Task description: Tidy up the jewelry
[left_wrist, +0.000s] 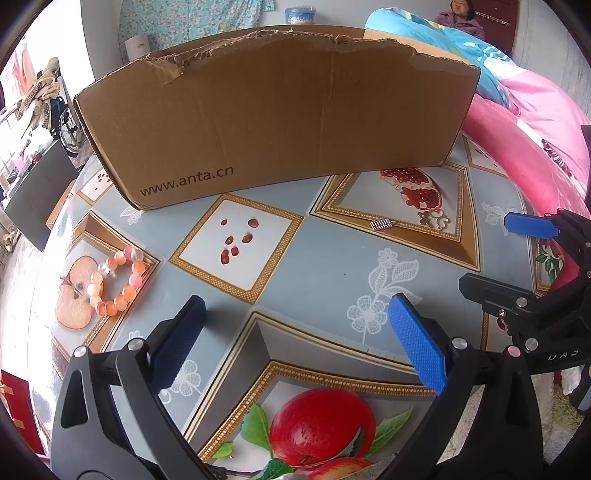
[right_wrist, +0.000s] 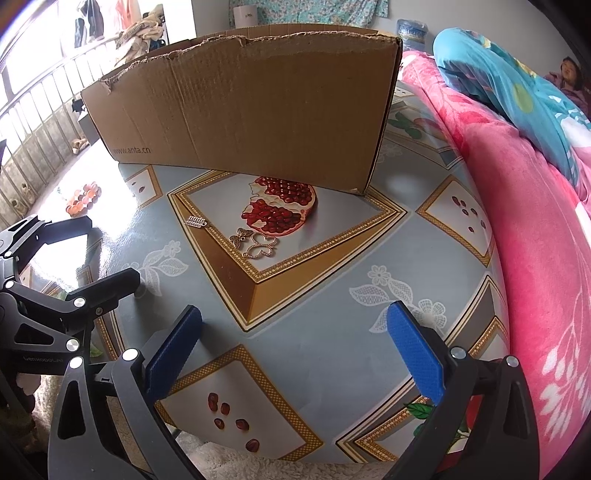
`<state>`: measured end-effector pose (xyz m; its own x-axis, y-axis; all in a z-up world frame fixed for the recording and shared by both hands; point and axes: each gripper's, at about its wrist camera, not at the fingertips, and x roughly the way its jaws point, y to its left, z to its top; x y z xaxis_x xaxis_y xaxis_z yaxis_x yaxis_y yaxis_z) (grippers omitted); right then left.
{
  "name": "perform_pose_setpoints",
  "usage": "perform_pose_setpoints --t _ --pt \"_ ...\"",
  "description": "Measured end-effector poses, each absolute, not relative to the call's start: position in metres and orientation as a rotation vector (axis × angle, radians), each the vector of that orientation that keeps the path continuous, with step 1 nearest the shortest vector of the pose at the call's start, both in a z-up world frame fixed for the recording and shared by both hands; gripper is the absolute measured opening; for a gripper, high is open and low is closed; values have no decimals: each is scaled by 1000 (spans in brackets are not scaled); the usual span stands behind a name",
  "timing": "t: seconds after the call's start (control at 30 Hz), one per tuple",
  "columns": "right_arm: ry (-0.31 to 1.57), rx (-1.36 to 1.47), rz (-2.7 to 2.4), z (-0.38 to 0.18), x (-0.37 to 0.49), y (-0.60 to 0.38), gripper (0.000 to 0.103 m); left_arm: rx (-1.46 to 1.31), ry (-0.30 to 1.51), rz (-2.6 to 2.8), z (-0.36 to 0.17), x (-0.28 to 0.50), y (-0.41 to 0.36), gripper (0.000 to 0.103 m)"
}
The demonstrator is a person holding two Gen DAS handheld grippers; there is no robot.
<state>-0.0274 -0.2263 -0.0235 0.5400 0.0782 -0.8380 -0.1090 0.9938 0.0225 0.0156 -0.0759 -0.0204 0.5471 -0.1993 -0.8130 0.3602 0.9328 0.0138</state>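
A pink and orange bead bracelet (left_wrist: pixel 116 282) lies at the table's left; it shows small in the right wrist view (right_wrist: pixel 84 198). A small silver comb-shaped charm (left_wrist: pixel 382 224) (right_wrist: pixel 196 222), a butterfly charm (right_wrist: pixel 240 236) and an openwork butterfly pendant (right_wrist: pixel 263 246) lie by the printed pomegranate. An open cardboard box (left_wrist: pixel 280 122) (right_wrist: pixel 255 110) stands behind them. My left gripper (left_wrist: pixel 295 332) is open and empty, low over the table. My right gripper (right_wrist: pixel 295 339) is open and empty; it also shows at the right in the left wrist view (left_wrist: pixel 532 225).
The table (left_wrist: pixel 325 266) has a fruit-print cover. A pink blanket (right_wrist: pixel 535 240) and bedding lie along its right edge. A person (left_wrist: pixel 461 16) sits behind. Railings and clutter are at the far left.
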Motion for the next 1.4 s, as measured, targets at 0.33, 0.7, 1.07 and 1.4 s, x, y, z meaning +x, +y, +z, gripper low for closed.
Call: perform_pose_setpoints --t 0.33,0.7,1.07,1.4 --pt "991 -29 107 -24 -28 -226 97 184 943 -322 -20 16 -78 96" --pt "997 -28 108 -24 -26 -226 98 189 954 -330 -19 21 -79 96" --pt "1006 -30 111 -25 -25 -225 98 203 976 -350 -18 27 -80 96" --pt "1016 -28 104 -26 -23 -224 98 209 966 -352 -19 25 -79 96"
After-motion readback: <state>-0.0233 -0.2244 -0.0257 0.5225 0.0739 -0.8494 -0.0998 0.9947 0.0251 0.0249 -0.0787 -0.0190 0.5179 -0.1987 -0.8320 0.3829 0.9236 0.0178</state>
